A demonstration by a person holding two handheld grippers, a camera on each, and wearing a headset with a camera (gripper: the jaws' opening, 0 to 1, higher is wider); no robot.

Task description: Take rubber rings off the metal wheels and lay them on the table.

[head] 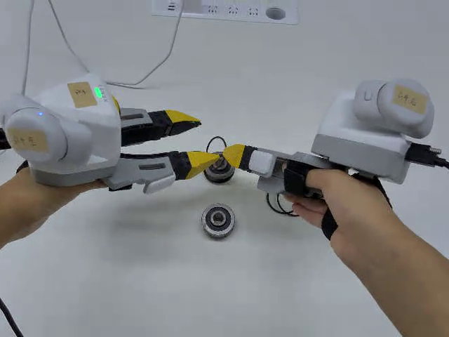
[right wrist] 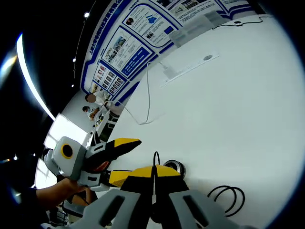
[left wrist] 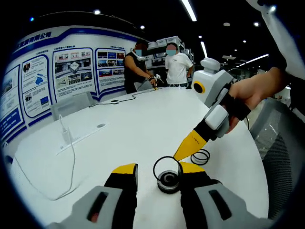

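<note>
- Pinches thin black rubber ring (left wrist: pixel 166 158) in pressed-together jaws of right gripper (right wrist: pixel 153 168), just above silver metal wheel (left wrist: pixel 169 181).
- Holds left gripper (head: pixel 201 142) spread, lower yellow tip beside that wheel.
- Stands on white table (head: pixel 140 281); blue wall posters (left wrist: pixel 71 64) behind.
- Adds, in head view, second metal wheel (head: pixel 218 220); in right gripper view, loose black rings (right wrist: pixel 228 195) on table.

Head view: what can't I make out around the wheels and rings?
All in the head view:
The far wheel is mostly covered by the tips of the left tool and right tool.
The loose rings lie behind the right tool and the hand; count unclear.
The near wheel is too small to tell whether it carries a ring.
</note>
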